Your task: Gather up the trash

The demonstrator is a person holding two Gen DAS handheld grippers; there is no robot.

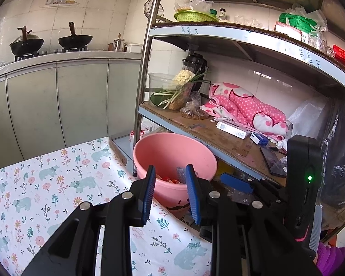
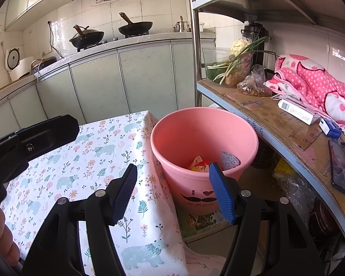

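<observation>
Pink bucket (image 2: 203, 135) with colourful trash (image 2: 199, 164) inside

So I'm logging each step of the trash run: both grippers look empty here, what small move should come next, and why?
Probably draw both grippers back from the pink bucket toward the floral tablecloth to look for another piece. The left gripper and right gripper both have jaws open and empty, while wrappers and a silvery piece already lie in the bucket. No loose trash shows on the visible cloth.
</observation>
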